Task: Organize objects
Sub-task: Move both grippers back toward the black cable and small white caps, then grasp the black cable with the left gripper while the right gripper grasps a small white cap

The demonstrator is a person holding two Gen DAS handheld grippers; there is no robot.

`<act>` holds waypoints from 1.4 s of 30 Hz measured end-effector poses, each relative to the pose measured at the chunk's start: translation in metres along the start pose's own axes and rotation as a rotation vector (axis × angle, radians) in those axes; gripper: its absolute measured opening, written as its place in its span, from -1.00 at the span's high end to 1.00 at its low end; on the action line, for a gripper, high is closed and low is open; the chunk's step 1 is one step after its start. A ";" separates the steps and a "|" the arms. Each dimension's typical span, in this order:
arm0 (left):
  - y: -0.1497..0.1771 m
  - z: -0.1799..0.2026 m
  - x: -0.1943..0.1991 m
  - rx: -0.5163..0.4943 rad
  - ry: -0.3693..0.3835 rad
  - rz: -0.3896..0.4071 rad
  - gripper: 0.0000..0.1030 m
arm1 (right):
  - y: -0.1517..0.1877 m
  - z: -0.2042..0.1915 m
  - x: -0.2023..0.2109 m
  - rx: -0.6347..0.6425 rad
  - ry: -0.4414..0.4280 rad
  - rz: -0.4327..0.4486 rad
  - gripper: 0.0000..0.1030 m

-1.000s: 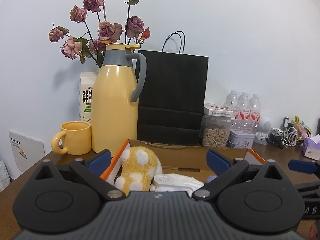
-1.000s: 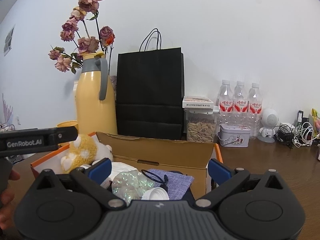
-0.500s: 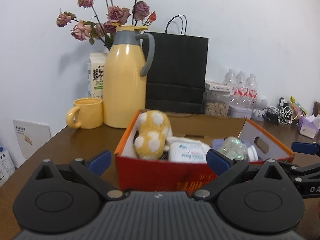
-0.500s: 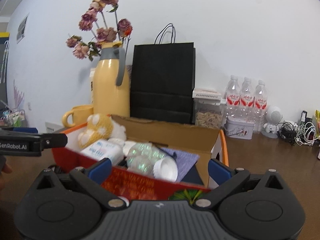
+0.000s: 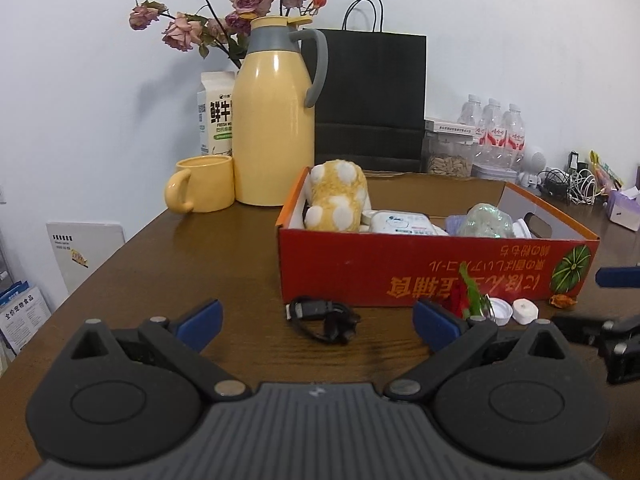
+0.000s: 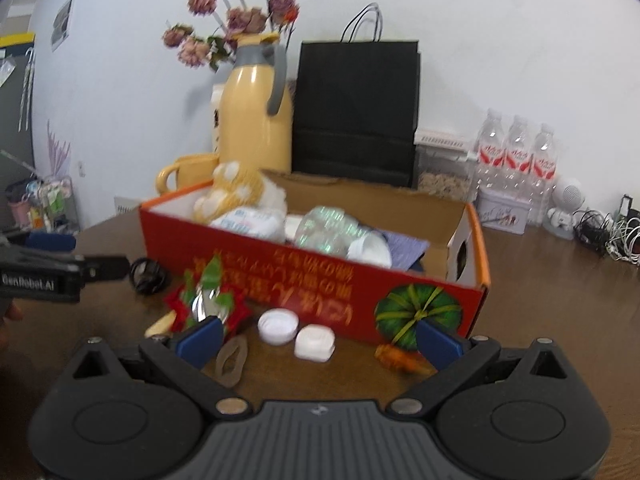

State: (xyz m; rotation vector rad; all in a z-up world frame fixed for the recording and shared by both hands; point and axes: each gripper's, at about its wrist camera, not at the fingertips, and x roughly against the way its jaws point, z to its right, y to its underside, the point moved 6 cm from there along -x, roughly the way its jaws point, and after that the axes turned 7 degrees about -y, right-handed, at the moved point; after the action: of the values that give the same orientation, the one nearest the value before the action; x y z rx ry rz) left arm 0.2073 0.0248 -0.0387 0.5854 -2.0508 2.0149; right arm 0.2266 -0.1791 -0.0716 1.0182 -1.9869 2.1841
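Grippers left (image 5: pixel 316 316) and right (image 6: pixel 318 338) have fingers spread, empty, before red box (image 5: pixel 436 272); black cable (image 5: pixel 320 316) lies near.

A red cardboard box (image 5: pixel 420 268) holds a plush toy (image 5: pixel 336 196), with a black cable (image 5: pixel 320 318) and white caps (image 6: pixel 278 326) lying just before it.

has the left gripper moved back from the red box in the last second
Yes. The left gripper has pulled back: the red box, earlier cropped under its fingers, now shows whole beyond them, with table between.
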 end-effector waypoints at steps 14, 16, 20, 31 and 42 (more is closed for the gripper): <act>0.006 -0.004 0.003 0.029 0.029 -0.005 -1.00 | 0.012 -0.032 -0.021 0.006 -0.087 -0.113 -0.38; 0.006 -0.004 0.003 0.033 0.032 -0.006 -1.00 | 0.011 -0.036 -0.026 0.002 -0.088 -0.125 -0.24; 0.005 -0.004 0.003 0.038 0.037 -0.006 -1.00 | 0.012 -0.041 -0.034 0.006 -0.084 -0.156 -0.03; 0.006 -0.004 0.003 0.040 0.039 -0.004 -1.00 | 0.012 -0.044 -0.035 -0.008 -0.090 -0.154 0.55; 0.006 -0.006 0.002 0.052 0.037 -0.015 -1.00 | 0.008 -0.044 -0.028 -0.001 -0.091 -0.112 0.92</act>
State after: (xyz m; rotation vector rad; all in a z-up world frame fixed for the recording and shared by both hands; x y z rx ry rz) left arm 0.2027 0.0304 -0.0430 0.5667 -1.9733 2.0603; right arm 0.2258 -0.1297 -0.0910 1.2182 -1.9140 2.1157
